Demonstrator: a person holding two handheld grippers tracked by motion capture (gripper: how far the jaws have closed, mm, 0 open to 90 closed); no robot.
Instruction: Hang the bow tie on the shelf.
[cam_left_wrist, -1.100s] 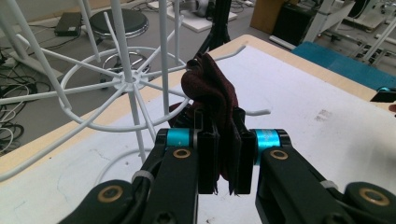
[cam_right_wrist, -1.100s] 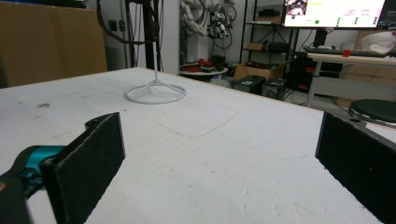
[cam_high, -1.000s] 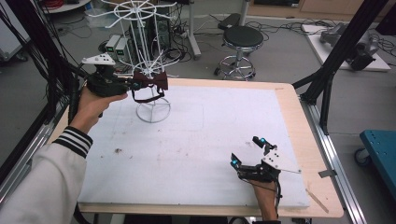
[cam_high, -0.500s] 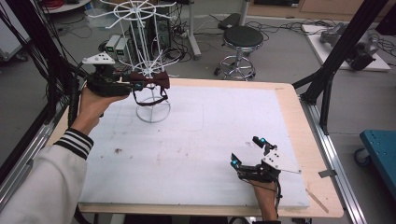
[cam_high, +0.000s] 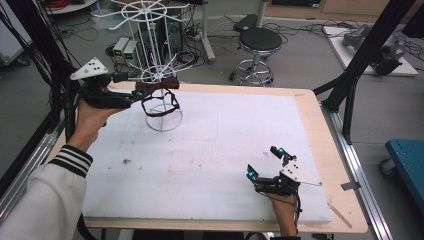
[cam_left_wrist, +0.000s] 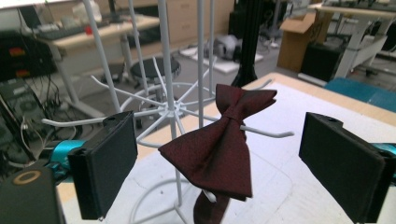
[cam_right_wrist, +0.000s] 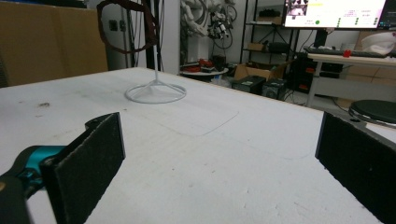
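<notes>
Dark red bow tie (cam_left_wrist: 223, 142) hangs on the white wire rack (cam_high: 159, 75); left claw (cam_left_wrist: 229, 161), jaws just opened, and right claw (cam_right_wrist: 224, 163) gape empty.

Left hand-held gripper (cam_left_wrist: 219, 154) raised (jaws just opening), right hand-held gripper (cam_high: 265, 162) agape

The left tongs (cam_left_wrist: 218, 158) have just been opening, releasing the bow tie (cam_left_wrist: 219, 144) onto the rack's hook (cam_left_wrist: 268, 133).

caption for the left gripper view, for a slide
Open left gripper either side of a dark red bow tie hanging on a white wire rack.
</notes>
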